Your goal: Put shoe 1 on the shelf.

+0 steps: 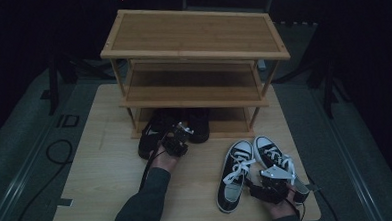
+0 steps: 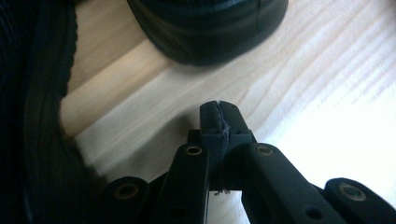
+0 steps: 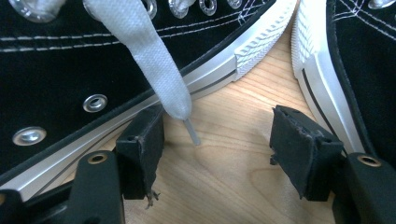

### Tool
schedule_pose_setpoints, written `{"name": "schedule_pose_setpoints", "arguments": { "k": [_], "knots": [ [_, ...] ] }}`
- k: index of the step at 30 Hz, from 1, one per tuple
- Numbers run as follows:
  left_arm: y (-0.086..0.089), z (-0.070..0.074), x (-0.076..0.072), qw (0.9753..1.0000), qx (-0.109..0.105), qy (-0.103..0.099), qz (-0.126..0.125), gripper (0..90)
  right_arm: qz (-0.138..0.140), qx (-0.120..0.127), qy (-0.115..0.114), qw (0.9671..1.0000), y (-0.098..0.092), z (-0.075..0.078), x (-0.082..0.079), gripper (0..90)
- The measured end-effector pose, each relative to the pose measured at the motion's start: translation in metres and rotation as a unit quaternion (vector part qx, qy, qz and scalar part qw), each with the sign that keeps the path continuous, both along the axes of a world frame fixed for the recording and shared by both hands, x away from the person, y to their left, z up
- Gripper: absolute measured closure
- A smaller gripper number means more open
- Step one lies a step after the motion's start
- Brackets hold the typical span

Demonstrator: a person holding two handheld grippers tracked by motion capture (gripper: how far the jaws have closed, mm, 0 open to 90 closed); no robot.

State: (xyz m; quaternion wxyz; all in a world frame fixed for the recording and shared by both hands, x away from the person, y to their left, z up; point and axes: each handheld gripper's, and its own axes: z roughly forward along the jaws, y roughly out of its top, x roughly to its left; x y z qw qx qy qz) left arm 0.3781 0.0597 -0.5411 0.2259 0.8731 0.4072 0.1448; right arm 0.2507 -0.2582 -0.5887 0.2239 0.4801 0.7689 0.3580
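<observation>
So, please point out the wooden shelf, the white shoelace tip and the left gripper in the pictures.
wooden shelf (image 1: 190, 33): high view, middle of its top board.
white shoelace (image 3: 161, 79): right gripper view, flat end above the clear tip.
left gripper (image 2: 220, 116): left gripper view, between its closed fingertips.

Pale matt wood grain on the table (image 3: 233, 177), running under and between both sets of jaws. Matt black canvas with white stitching and shiny metal eyelets on the sneaker (image 3: 70, 60) left of the right gripper (image 3: 224, 140) jaws, ribbed white rubber at its toe, glossy silver sole stripe, woven white cloth lace (image 3: 149, 60) with clear plastic tip between the worn, frayed black pads. Smooth black leather-like shoe (image 2: 210, 28) with slight sheen beyond the left gripper (image 2: 220, 119) jaws; matt black plastic links, brassy rivets.
</observation>
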Motion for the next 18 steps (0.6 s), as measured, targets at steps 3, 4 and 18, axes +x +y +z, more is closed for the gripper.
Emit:
{"name": "schedule_pose_setpoints", "arguments": {
  "k": [3, 4, 18],
  "knots": [
    [0.005, 0.0, -0.003, 1.0, -0.003, 0.004, -0.001, 90.0, 0.0, 0.0, 0.0, 1.0, 0.0, 0.0, 0.0, 35.0],
    [0.007, 0.0, -0.004, 1.0, -0.003, 0.004, -0.001, 90.0, 0.0, 0.0, 0.0, 1.0, 0.0, 0.0, 0.0, 35.0],
    [0.044, -0.001, -0.036, 0.9999, 0.001, 0.002, -0.011, 90.0, 0.0, 0.0, 0.0, 1.0, 0.0, 0.0, 0.0, 35.0]
  ]
}}
